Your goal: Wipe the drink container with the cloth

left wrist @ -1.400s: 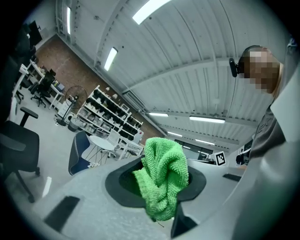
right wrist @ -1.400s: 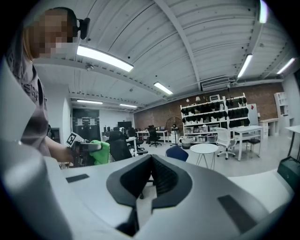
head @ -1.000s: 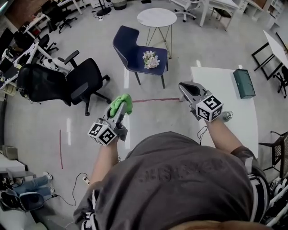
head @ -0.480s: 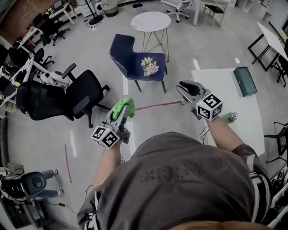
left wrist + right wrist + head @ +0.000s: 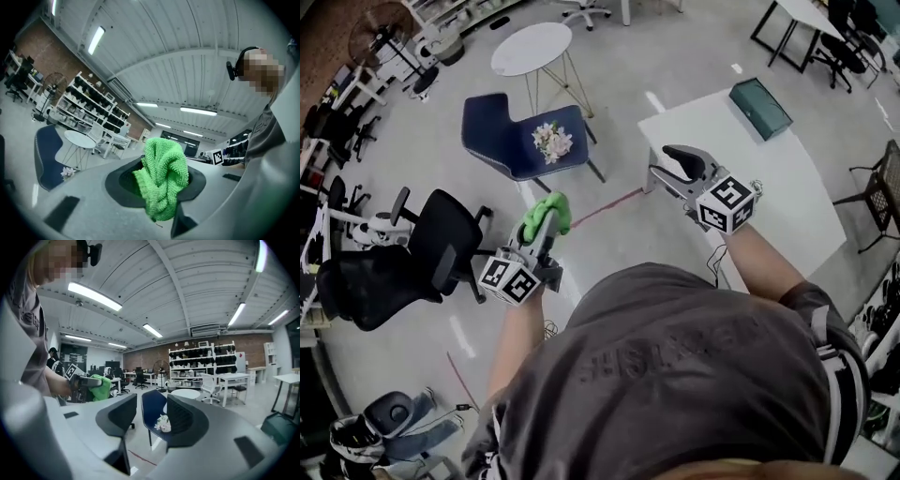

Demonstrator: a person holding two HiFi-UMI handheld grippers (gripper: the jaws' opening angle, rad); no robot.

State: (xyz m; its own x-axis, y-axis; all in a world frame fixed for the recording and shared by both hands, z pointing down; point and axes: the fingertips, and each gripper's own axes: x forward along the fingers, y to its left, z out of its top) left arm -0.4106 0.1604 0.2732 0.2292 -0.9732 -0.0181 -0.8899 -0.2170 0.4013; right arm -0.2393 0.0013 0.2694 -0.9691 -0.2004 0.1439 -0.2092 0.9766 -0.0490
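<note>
The left tongs (image 5: 542, 223) are closed on the green cloth (image 5: 555, 208), out over the floor. The right tongs (image 5: 673, 167) have just been opening, with nothing between them, at the left corner of the white desk (image 5: 787, 178).

Head view steeply down — gripper views level, sharing blue chair (image 5: 494, 127) (image 5: 44, 157) (image 5: 151, 412).

**A wide, bright workshop hall**

A pale grey floor (image 5: 675, 56) carries a red tape line (image 5: 609, 204), a blue chair (image 5: 492, 122) bearing flowers (image 5: 551, 141), a round white table (image 5: 530, 49), a black office chair (image 5: 441, 239) and a large white table (image 5: 787, 159). Strip lights (image 5: 93, 296) hang overhead. Stocked shelves (image 5: 211, 357) line a brick wall (image 5: 157, 352).
</note>
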